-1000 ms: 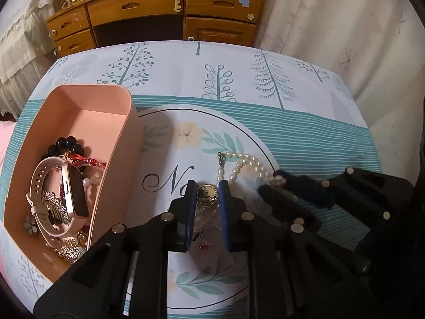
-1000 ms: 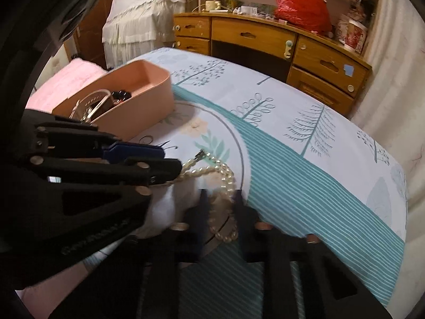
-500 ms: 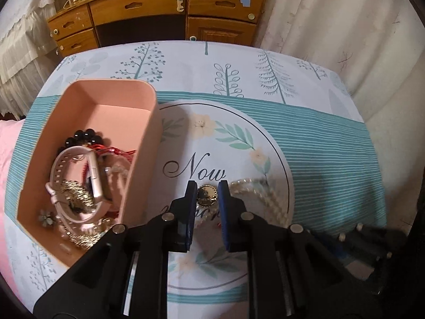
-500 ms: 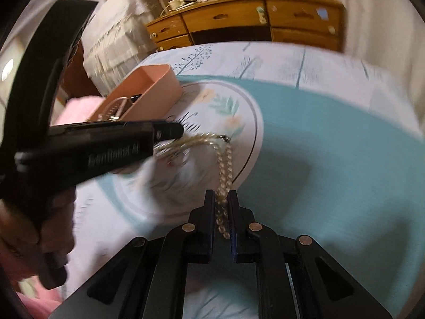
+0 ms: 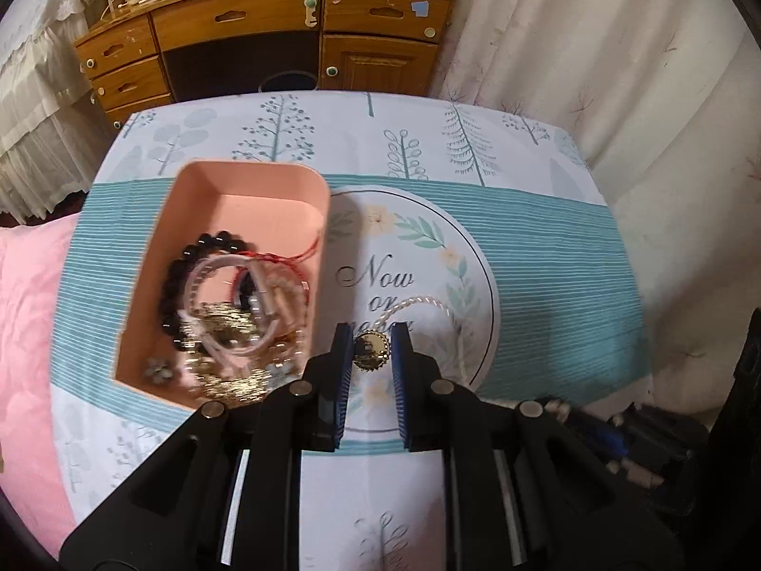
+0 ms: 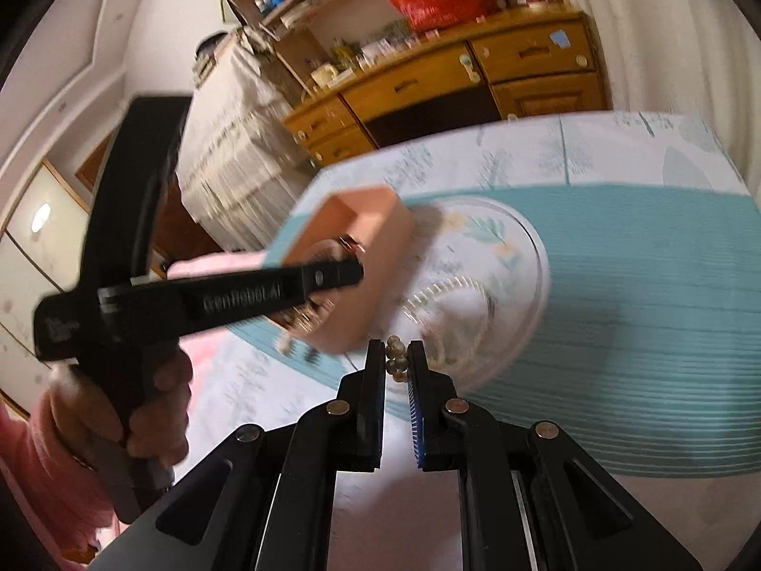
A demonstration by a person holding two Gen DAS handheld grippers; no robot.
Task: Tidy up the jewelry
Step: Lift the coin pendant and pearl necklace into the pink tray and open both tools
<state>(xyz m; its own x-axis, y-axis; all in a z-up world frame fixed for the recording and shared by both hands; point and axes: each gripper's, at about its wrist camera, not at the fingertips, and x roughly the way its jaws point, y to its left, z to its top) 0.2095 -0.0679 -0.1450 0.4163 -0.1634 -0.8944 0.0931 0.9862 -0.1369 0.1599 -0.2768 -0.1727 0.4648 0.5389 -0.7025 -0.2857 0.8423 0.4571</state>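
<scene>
- Left wrist view: the left gripper (image 5: 370, 357) pinches a round gold pendant with a scalloped edge (image 5: 371, 351) between its 2 blue pads; nothing else sits between them.
- A strand of white pearls (image 5: 430, 303) runs from the pendant up and to the right in an arc, blurred, then drops toward the lower right corner, where the right gripper (image 5: 613, 433) shows only as a dark smear. Pendant and strand look like 1 necklace held at 2 places.
- The oblong pink plastic box (image 5: 319, 261) stands just left of the left gripper, open top, on the tree-print tablecloth (image 5: 547, 257). Inside: a black bead bracelet (image 5: 171, 280), a red cord, pale bands and gold pieces, heaped at the near end; far end bare.
- Key relation: the box lies left of and below the pendant, long axis running away from the camera. The left hand is nearer it, so the pendant end would likely go in first.
- Right wrist view: right gripper (image 6: 397, 361) pressed almost together on a few pearls (image 6: 397, 357) of the same strand, which trails off up and right, smeared.
- The left gripper's black body crosses mid-frame, held by a hand (image 6: 157, 409) in a pink sleeve; its tip sits in front of the pink box (image 6: 380, 228), so tip state cannot be read here.
- Judgement: necklace looks lifted clear of the cloth, slack between the 2 holds; snagging on the box rim is the risk.
</scene>
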